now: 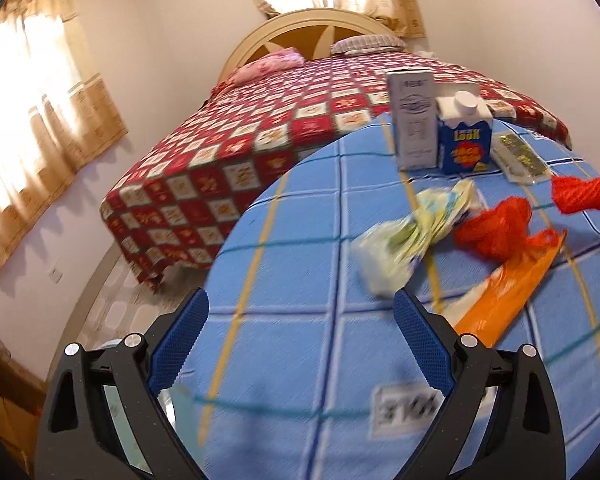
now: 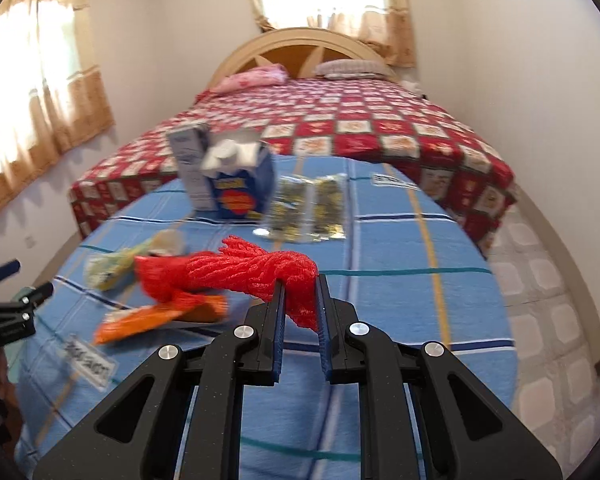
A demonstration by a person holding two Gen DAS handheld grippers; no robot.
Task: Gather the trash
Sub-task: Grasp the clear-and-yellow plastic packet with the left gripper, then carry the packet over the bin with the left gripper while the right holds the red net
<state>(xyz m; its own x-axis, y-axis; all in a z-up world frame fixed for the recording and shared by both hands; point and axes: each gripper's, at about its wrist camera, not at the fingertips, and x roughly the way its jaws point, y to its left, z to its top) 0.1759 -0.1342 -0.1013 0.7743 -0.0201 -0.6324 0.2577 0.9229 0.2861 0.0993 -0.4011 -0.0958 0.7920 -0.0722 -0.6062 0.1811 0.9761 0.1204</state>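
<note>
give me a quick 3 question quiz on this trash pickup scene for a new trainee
1. True or false: the right tool is shut on the red mesh bag.
2. Multiple choice: what stands right beside the blue carton on the blue checked cloth? A) a tall white box B) a glass jar C) a metal can
3. Short answer: is the left tool holding anything?

Key
1. True. Its pads pinch one end of the mesh bag, and the rest trails toward the orange bag.
2. A. The tall white box stands upright next to the carton.
3. No. It is open, with only the cloth showing between its fingers; the crumpled wrapper lies beyond.
</note>
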